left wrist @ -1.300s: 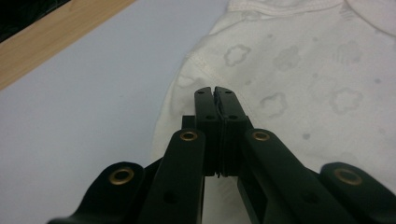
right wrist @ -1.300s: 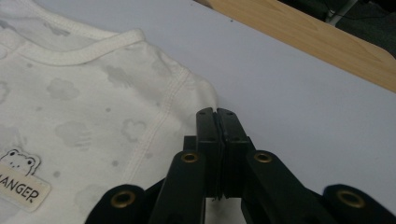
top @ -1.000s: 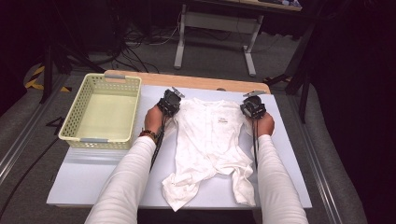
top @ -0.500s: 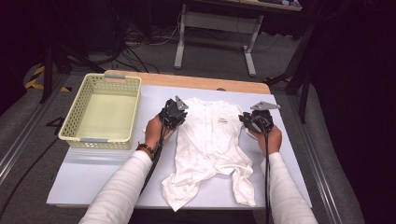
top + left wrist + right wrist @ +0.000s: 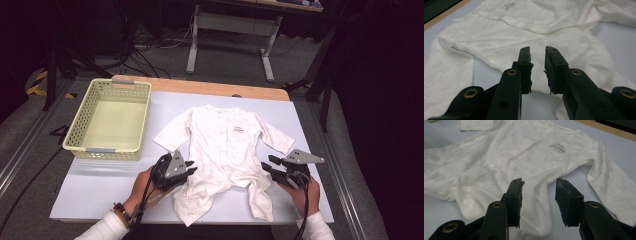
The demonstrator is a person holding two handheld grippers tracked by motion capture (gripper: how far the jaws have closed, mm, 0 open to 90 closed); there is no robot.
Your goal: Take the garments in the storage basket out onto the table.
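On the near side of the room stands the table [image 5: 310, 130], pale grey on top with a wooden strip along its far edge — largest item. Behind it, on the carpet, a metal stand [image 5: 230, 30] and loose cables [image 5: 145, 40], well apart from the work.

Basket [image 5: 110, 120]: pale yellow, latticed walls, at the table's left, just beside the garment's left sleeve but not touching it. Nothing lies between basket and garment.

Baby suit [image 5: 225, 145]: white, spread flat in the middle of the table, collar toward the far edge, sleeves out to both sides, legs rumpled toward the near edge; small printed label on the chest.

Left gripper [image 5: 190, 167]: held at the suit's lower left edge, above the cloth; its jaws have just been opening — a narrow gap, with nothing pinched between them, cloth seen beyond the tips.

Right gripper [image 5: 267, 165]: held at the suit's lower right, beside one leg; its jaws have just been opening, now moderately spread, nothing between them, the pads clear of the fabric.
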